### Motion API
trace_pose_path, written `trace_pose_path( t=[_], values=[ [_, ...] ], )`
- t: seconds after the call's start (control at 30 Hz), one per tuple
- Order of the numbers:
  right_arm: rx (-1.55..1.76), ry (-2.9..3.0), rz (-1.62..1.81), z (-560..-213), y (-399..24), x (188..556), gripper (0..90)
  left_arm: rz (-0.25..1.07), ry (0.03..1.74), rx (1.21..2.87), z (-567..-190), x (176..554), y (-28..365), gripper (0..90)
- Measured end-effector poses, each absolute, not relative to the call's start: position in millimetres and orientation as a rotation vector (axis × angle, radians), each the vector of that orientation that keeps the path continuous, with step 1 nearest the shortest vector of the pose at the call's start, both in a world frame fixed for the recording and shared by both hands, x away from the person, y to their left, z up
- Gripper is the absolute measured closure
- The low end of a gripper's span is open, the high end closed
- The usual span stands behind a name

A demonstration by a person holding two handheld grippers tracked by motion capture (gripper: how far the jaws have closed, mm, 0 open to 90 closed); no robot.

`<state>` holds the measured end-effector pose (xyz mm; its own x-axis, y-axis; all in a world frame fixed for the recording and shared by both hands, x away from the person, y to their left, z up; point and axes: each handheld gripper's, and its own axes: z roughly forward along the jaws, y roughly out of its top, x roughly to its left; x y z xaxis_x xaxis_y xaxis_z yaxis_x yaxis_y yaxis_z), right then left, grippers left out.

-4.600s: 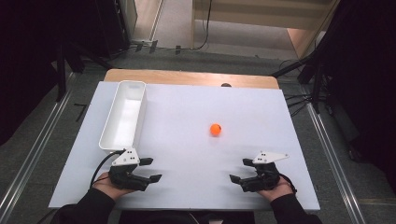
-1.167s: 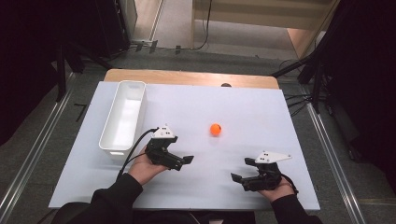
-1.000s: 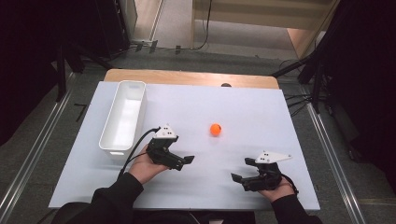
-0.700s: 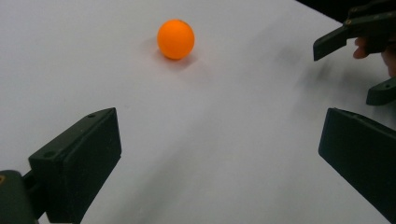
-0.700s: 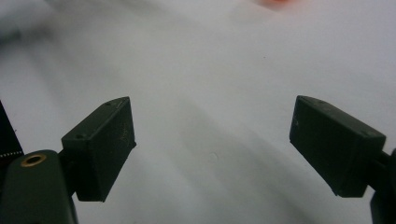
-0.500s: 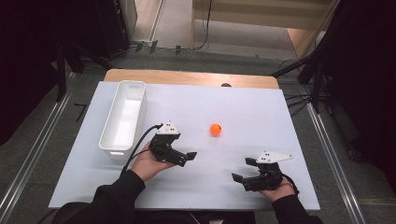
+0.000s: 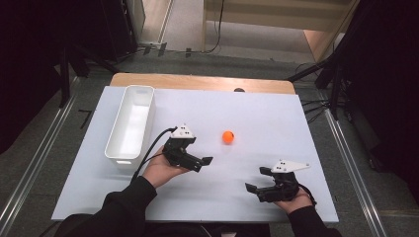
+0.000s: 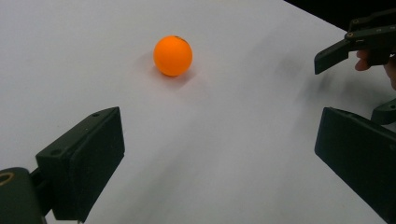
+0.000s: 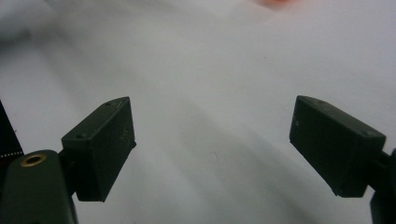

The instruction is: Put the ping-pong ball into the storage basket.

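A small orange ball (image 7: 228,137) lies on the white table top, right of centre. My left gripper (image 7: 201,159) is open, a short way to the ball's near left, with its jaws pointing right. In the left gripper view the ball (image 8: 173,55) lies ahead and left of the gap between the wide-apart jaws of this gripper (image 8: 219,158). My right gripper (image 7: 254,179) is open near the table's front right, jaws pointing left. The right gripper view has its own jaws (image 9: 215,140) spread over bare table, with an orange blur (image 9: 275,2) at the top edge.
A long white bin (image 7: 114,148) stands along the left side of the table, left of my left gripper. The white board (image 7: 197,207) lies on a wooden table (image 7: 197,81) whose edge shows at the back. The right gripper (image 8: 355,44) shows far off in the left gripper view.
My left gripper has moved from the table's near left forward and to the right, closer to the ball. The right gripper and the ball have stayed put.
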<state>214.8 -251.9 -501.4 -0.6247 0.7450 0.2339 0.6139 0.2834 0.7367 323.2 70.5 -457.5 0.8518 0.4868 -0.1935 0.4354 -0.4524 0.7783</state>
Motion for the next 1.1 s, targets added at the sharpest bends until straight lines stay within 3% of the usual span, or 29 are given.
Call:
trace_pose_path(
  t=[1.1],
  values=[
    [1.269, 2.396, 1.253, -501, -252, 215, 12.7, 0.097, 0.663, 2.122, -460, 343, 44, 2.0]
  ],
)
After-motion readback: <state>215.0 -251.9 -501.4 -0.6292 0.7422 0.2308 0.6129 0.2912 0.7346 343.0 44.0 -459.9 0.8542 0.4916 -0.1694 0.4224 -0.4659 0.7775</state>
